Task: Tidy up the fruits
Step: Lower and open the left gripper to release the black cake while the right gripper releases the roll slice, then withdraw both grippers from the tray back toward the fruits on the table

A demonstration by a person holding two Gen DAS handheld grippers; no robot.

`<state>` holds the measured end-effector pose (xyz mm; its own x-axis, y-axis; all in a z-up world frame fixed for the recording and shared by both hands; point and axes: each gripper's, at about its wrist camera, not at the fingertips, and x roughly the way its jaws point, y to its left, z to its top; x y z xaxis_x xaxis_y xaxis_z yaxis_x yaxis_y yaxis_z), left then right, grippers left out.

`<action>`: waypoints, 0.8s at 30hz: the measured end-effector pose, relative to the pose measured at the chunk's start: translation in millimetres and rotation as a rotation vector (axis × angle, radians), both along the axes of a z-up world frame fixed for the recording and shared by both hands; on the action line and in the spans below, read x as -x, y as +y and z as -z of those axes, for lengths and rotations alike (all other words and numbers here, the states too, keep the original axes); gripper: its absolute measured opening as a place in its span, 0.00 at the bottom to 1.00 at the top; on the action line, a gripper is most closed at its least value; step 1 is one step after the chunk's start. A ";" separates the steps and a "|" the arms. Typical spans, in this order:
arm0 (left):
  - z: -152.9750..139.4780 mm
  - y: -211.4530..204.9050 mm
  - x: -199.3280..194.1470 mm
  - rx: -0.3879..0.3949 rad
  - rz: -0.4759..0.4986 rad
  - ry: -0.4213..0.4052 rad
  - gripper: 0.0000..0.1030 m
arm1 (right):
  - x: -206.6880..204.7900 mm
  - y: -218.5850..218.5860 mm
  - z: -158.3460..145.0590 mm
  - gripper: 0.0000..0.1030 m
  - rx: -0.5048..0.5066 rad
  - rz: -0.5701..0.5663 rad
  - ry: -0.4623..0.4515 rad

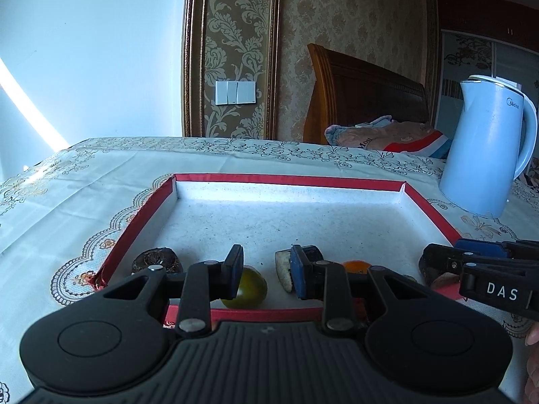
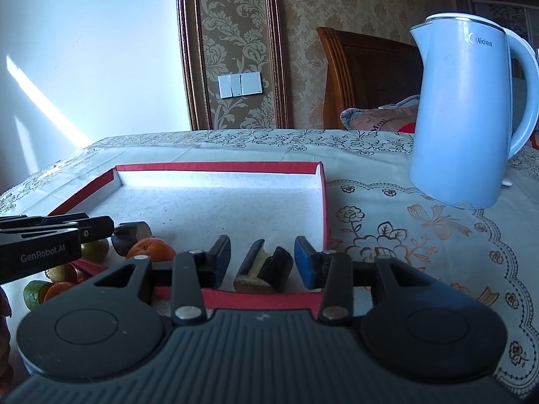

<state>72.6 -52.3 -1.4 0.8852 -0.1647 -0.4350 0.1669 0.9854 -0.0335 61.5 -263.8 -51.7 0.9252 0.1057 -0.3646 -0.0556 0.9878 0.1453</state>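
Observation:
A shallow tray (image 1: 289, 180) with a red rim and white floor lies on the tablecloth. Along its near edge sit a dark round fruit (image 1: 155, 259), a green fruit (image 1: 246, 288), a cut dark piece (image 1: 284, 269) and an orange (image 1: 357, 266). My left gripper (image 1: 267, 266) hovers over the green fruit, jaws narrowly apart with nothing between them. My right gripper (image 2: 262, 262) is open over the tray's (image 2: 219, 167) near right corner. A dark cut fruit piece (image 2: 266, 269) lies between its fingers, untouched by the pads. In the left wrist view the right gripper (image 1: 426, 259) enters from the right.
A pale blue kettle (image 2: 468, 118) stands on the cloth right of the tray. Loose fruits lie outside the tray's near left side, among them a green one (image 2: 35, 291) and an orange one (image 2: 60, 289). A wooden headboard and bedding are behind the table.

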 end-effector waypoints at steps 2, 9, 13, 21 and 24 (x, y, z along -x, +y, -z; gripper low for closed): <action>-0.2 2.8 2.0 -0.005 -0.017 0.002 0.29 | 0.8 -0.9 0.5 0.38 -0.001 0.005 0.001; -2.1 16.6 15.5 0.011 -0.051 -0.001 0.54 | 4.2 -3.3 0.6 0.38 -0.008 0.024 -0.005; -2.9 19.2 23.6 -0.001 -0.049 -0.015 0.54 | 5.5 -3.7 0.4 0.38 -0.006 0.036 -0.015; -4.6 32.2 33.6 0.035 -0.057 -0.026 0.72 | 17.4 -3.9 -0.8 0.43 -0.024 0.054 -0.037; -4.8 36.4 35.7 0.046 -0.065 -0.022 0.76 | 24.0 -3.5 -0.6 0.43 -0.037 0.052 -0.041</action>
<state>36.8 -15.9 3.4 0.9040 -0.1259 -0.4085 0.1036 0.9917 -0.0764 37.5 -267.3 -51.1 0.9438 0.0699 -0.3230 -0.0110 0.9835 0.1805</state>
